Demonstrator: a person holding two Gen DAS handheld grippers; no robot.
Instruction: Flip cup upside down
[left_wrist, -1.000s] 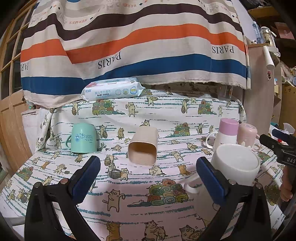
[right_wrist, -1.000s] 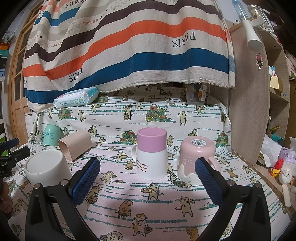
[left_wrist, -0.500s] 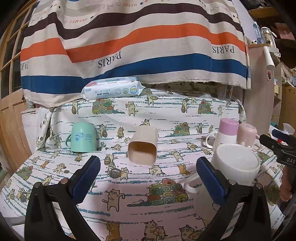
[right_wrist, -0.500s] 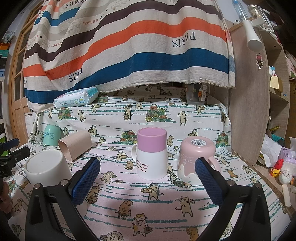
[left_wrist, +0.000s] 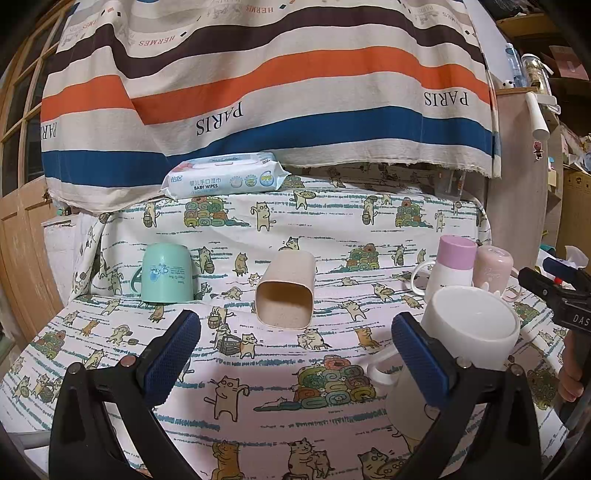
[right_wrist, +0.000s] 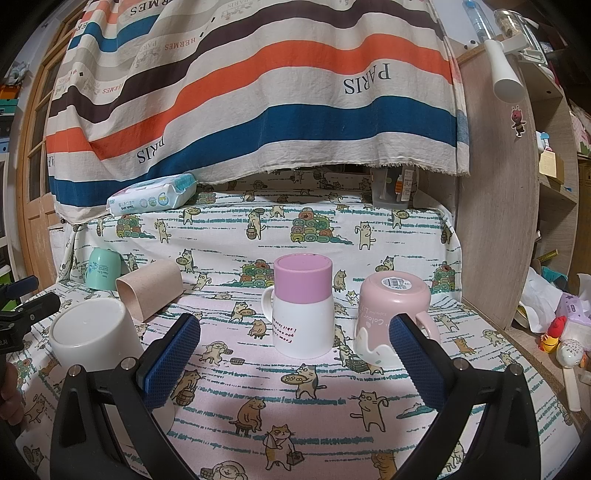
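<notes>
Evidently unflipped, the beige cup (left_wrist: 286, 291) lay sideways at 12 o'clock of my left tongs (left_wrist: 295, 360); both tongs were open, empty. I judged a grip across its flat sides, near the mouth, best before upending.

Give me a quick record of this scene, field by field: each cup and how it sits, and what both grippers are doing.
surface: cat-print cloth
beige cup: on its side, mouth toward left camera
green cup: upside down
white cup: upside down
pink-and-white mug: upside down
pink mug: upside down
left gripper: open, holding nothing
right gripper: open, holding nothing
background: baby wipes pack
</notes>
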